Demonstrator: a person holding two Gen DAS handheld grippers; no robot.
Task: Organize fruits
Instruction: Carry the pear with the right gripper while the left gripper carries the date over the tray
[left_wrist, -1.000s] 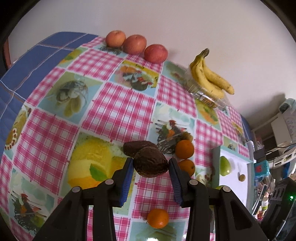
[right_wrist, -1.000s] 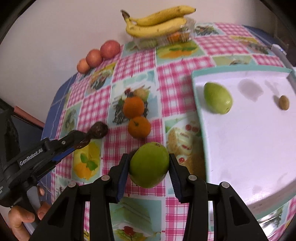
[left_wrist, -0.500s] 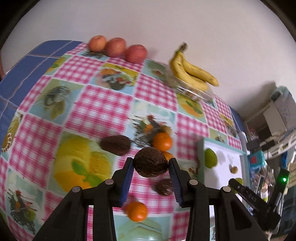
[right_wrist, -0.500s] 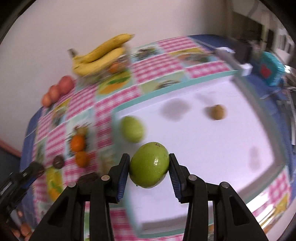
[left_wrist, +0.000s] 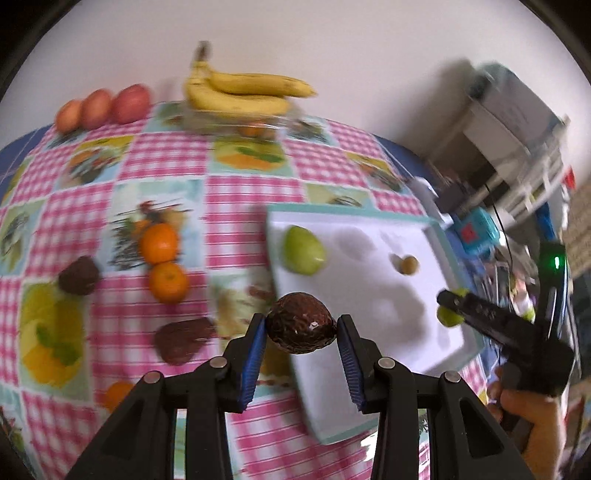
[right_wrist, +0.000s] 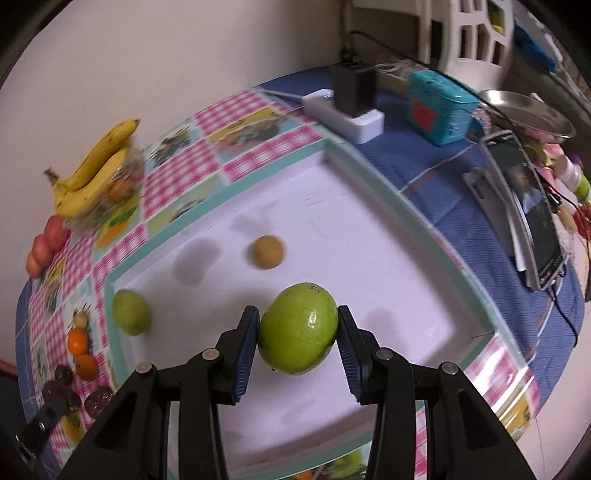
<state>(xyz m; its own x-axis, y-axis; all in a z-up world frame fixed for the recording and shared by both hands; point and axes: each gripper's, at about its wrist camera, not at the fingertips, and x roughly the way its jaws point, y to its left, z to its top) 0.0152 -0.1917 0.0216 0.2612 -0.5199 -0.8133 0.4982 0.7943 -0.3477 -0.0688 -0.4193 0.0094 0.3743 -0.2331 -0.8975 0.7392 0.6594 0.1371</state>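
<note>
Checked tablecloth (left_wrist: 255, 192), oranges (left_wrist: 159, 243) left-view, phone (right_wrist: 532, 206) right-view

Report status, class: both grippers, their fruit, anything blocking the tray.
Left gripper shut on brown avocado. Right gripper shut on green mango, over tray. Nothing blocking.

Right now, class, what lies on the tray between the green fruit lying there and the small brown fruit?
Only bare white tray, with faint shadows, separates the green fruit and small brown fruit; both wrist views show this.
</note>
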